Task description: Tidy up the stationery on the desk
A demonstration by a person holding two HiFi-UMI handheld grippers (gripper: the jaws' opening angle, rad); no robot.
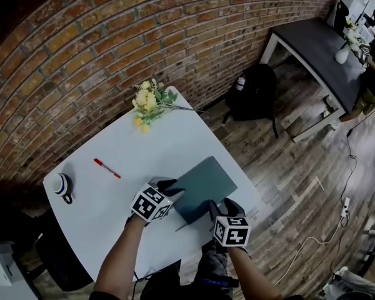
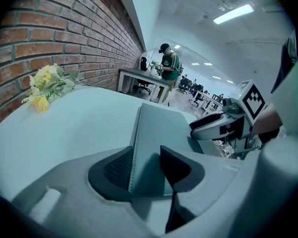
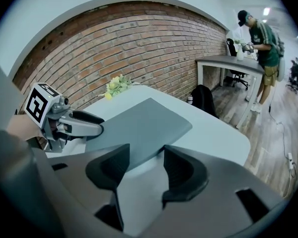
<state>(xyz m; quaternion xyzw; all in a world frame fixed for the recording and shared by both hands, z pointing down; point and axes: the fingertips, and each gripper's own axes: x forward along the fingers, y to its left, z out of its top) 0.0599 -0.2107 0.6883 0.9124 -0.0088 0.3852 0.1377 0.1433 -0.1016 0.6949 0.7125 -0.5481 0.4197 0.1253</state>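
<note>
A grey-green notebook [image 1: 205,181] lies on the white table [image 1: 112,199], near its front right edge. My left gripper [image 1: 169,186] is at the notebook's left corner. In the left gripper view its jaws [image 2: 146,155] stand slightly apart, with the stitched edge of the notebook [image 2: 159,128] between them. My right gripper [image 1: 215,210] is at the near corner, open, and the notebook's corner [image 3: 139,128] reaches in between its jaws [image 3: 146,155]. Whether the notebook is lifted off the table is unclear. A red pen [image 1: 106,167] lies alone further left.
Yellow flowers [image 1: 151,102] lie at the table's far corner by the brick wall. A small round white object [image 1: 61,185] sits at the left edge. On the floor stands a black backpack [image 1: 253,92], beside a dark desk [image 1: 319,49]. A person [image 3: 260,38] stands there.
</note>
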